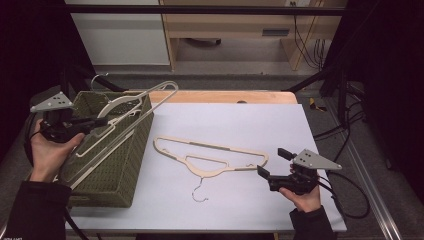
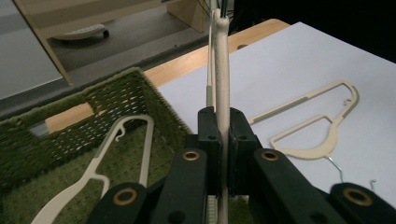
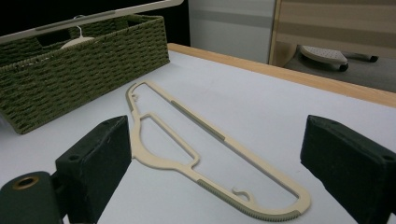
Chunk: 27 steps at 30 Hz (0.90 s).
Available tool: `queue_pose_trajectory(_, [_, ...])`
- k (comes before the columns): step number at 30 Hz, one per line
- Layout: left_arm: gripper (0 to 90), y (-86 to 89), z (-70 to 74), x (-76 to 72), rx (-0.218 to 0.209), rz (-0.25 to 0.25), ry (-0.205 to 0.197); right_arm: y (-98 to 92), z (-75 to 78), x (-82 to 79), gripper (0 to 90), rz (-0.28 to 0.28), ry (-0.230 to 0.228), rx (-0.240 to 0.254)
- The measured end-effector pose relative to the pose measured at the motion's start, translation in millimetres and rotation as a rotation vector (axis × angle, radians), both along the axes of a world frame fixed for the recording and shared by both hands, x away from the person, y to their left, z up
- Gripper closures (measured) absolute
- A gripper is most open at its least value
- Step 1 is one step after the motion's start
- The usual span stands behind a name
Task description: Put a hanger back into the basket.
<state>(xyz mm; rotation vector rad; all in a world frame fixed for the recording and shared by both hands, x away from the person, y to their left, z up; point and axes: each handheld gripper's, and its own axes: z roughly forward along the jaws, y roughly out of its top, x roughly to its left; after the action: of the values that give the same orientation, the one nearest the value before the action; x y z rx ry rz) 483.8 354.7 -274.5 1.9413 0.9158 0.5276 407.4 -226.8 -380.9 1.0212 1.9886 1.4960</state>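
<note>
High view: we see our left gripper (image 1: 100,120) clamping a cream hanger (image 1: 150,102) over the green basket (image 1: 127,165). Our right gripper (image 1: 272,163) hovers with jaws spread beside another hanger (image 1: 210,150) on the table (image 1: 250,120).

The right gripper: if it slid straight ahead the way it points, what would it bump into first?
Most likely the beige hanger lying flat on the table, right ahead of the right gripper between its open jaws; depth is uncertain.
</note>
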Motion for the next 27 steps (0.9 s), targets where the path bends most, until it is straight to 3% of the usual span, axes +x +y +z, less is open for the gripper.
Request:
queue_pose_trajectory(10, [86.1,33.5,-11.3,9.6,0.025,0.055,0.01,1.5,-1.1,0.8,9.3,-0.001,0.004,-0.004])
queue_pose_trajectory(14, [86.1,45.2,-14.7,12.7,0.056,0.075,0.01,1.5,-1.2,0.9,9.3,0.0,0.005,-0.004])
queue_pose_trajectory(21, [86.1,66.1,-21.2,15.2,0.037,0.13,0.016,1.9,-1.4,1.2,9.3,0.003,0.007,-0.005])
queue_pose_trajectory(27, [86.1,77.9,-30.9,15.0,0.014,0.136,0.052,1.5,-1.2,1.3,9.3,0.004,0.006,-0.003])
